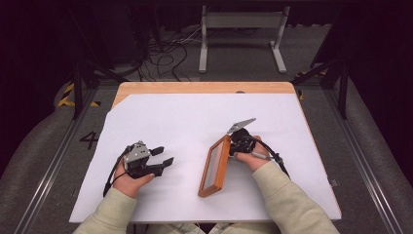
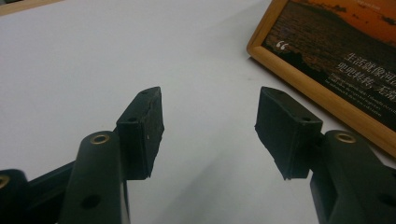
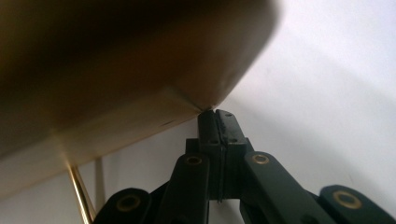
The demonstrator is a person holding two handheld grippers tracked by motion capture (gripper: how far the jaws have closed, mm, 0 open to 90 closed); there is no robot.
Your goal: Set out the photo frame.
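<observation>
A wooden picture frame point(image 1: 214, 166) stands tilted on edge on the white sheet, a little right of the middle. Its front point(image 2: 327, 95) shows an orange sunset picture with white writing. My right gripper point(image 1: 234, 145) is shut behind the frame's upper end. Its closed tips point(image 3: 215, 114) touch a corner of the frame's blurred back point(image 3: 116, 70), with nothing between them. A thin brass rod point(image 3: 79, 191) slants down by the frame's back. My left gripper point(image 1: 163, 157) rests low on the sheet to the frame's left, apart from it. It is open point(image 2: 210, 123) and empty.
A white sheet point(image 1: 195, 117) covers most of the wooden table point(image 1: 204, 87). Beyond the table's far edge lie floor cables point(image 1: 165, 53) and a white metal stand point(image 1: 241, 22). Dark poles stand at both sides.
</observation>
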